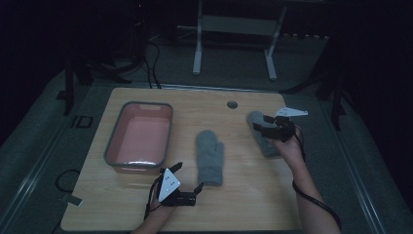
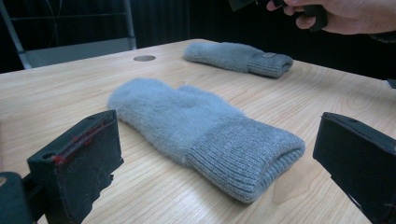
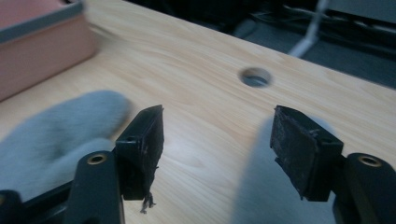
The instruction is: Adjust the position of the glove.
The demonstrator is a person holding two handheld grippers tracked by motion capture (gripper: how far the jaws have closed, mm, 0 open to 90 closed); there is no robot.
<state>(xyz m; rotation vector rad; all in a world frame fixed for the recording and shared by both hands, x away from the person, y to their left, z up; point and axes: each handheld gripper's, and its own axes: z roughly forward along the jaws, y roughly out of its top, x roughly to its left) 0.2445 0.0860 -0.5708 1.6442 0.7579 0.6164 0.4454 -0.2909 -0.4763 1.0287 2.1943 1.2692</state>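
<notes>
My left gripper [image 1: 187, 178] sits low by the near mitten's [image 1: 210, 156] cuff. Its jaws are wide open and hold nothing, lined up to slide around the cuff. My right gripper [image 1: 260, 122] hangs over the far mitten [image 1: 265, 141], jaws open too, empty, with the mitten tip just under one jaw. Both mittens lie flat on the table [image 1: 243, 204], well apart. The pink tub [image 1: 113, 146] waits at the left, empty. There is bare wood between mittens and tub, so I think the way is free.
</notes>
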